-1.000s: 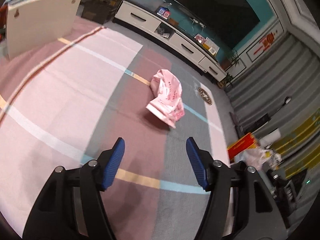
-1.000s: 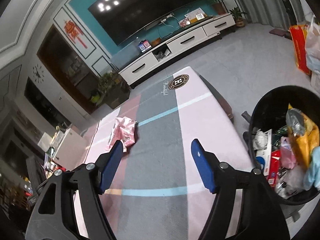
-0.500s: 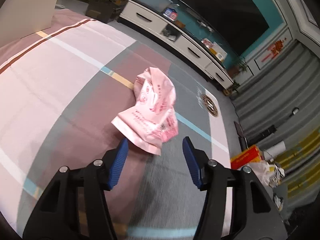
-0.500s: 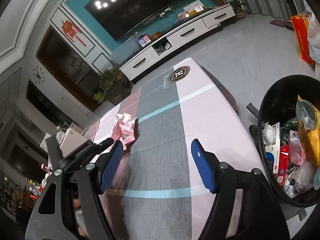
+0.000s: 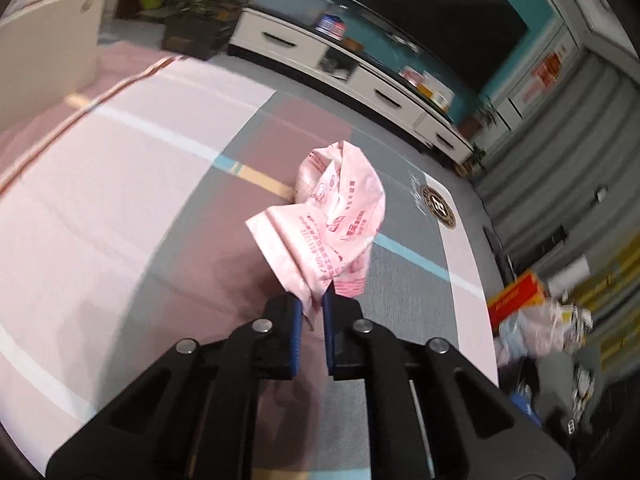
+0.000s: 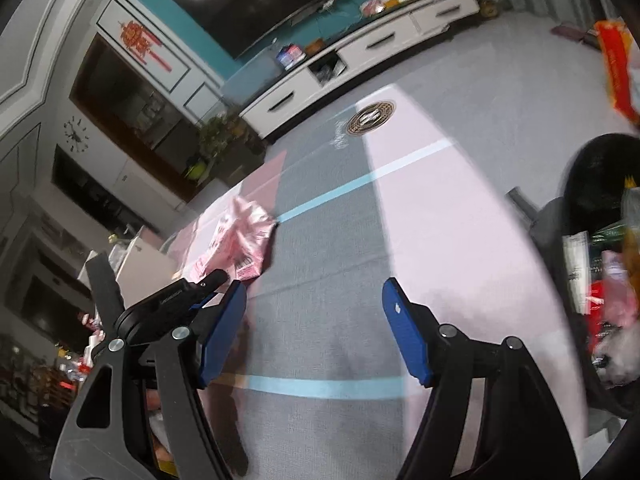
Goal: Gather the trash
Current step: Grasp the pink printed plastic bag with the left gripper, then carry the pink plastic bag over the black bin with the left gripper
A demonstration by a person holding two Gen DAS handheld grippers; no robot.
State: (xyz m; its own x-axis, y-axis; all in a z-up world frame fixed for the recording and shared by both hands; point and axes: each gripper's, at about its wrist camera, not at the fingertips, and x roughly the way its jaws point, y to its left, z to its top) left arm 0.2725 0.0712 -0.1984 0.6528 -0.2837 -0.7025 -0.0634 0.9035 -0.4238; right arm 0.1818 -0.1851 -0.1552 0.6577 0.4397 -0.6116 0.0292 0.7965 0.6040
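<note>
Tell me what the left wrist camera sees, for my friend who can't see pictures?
The left claw is shut on a corner of a crumpled pink plastic bag with red print, above a striped pink and grey mat. Behind it stand a white TV cabinet and a big dark screen.

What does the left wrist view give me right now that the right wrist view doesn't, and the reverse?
Left wrist only: the left gripper with its jaws shut on a corner of the pink plastic bag, up close. Right wrist only: the right gripper, jaws open and holding nothing, and the black trash bin already holding rubbish on its right. Both: the bag on the striped rug and the white TV cabinet.
</note>
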